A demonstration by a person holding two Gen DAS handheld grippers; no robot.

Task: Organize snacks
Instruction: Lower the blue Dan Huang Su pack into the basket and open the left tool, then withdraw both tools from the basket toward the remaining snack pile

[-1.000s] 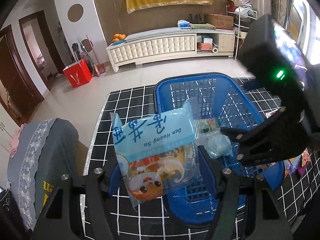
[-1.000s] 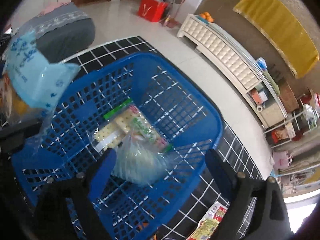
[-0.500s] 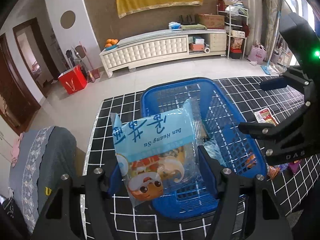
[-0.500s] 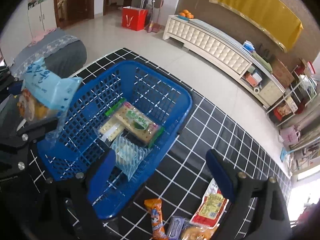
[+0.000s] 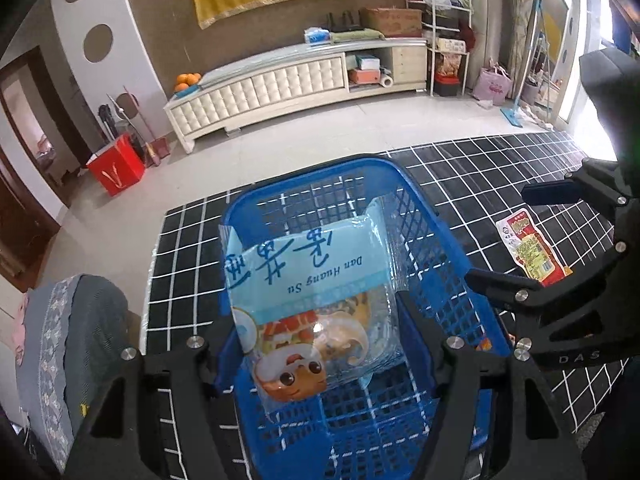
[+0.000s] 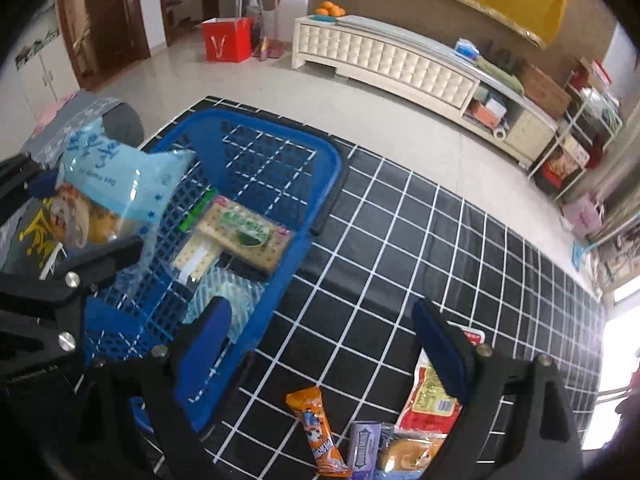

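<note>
My left gripper [image 5: 320,354] is shut on a light-blue snack bag [image 5: 316,292] with a cartoon face, held above the near end of the blue basket [image 5: 436,240]. The bag also shows in the right wrist view [image 6: 108,188]. The basket [image 6: 320,184] holds a green cracker pack [image 6: 244,236] and a clear blue-striped bag [image 6: 228,296]. My right gripper [image 6: 320,328] is open and empty, right of the basket above the black grid mat [image 6: 440,240]. Loose snacks lie below it: an orange bar [image 6: 320,428], a purple pack [image 6: 362,448], a bun [image 6: 408,454], a red pack [image 6: 432,396].
A red pack [image 5: 528,246] lies on the mat right of the basket. A grey cushion [image 5: 64,352] sits at the left. A white cabinet [image 5: 288,92] and a red bag [image 5: 116,164] stand far across the floor.
My right gripper has pulled back out of the basket to the right, over the mat and loose snacks. My left gripper still holds the blue bag over the basket.
</note>
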